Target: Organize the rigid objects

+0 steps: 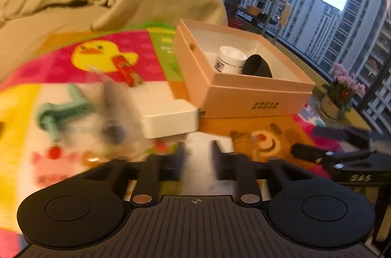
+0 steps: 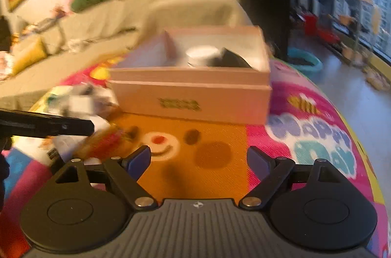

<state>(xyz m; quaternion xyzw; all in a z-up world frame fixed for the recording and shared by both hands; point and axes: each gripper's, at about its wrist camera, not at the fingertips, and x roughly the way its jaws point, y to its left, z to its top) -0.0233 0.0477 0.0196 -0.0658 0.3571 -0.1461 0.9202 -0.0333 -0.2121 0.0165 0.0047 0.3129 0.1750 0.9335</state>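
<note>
- Gathering loose items into the box (image 1: 234, 96) looks like the job; it sits open-topped just ahead of both claws, so things can be dropped in from above.
- A white jar (image 1: 229, 59) and a black cup (image 1: 257, 66) already lie inside, side by side and touching.
- The left claw (image 1: 198, 157) is blurred; its jaws stand close together with nothing seen between them.
- A white block (image 1: 169, 118) sits just ahead and left of it, against the box's near corner, probably next to go in.
- Further left lie a teal tool (image 1: 61, 111) and a red clip (image 1: 127, 72), apart on the mat (image 1: 244, 126).
- The right claw (image 2: 199, 161) hangs spread wide and empty over the mat, facing the box's front wall, likely waiting its turn.
</note>
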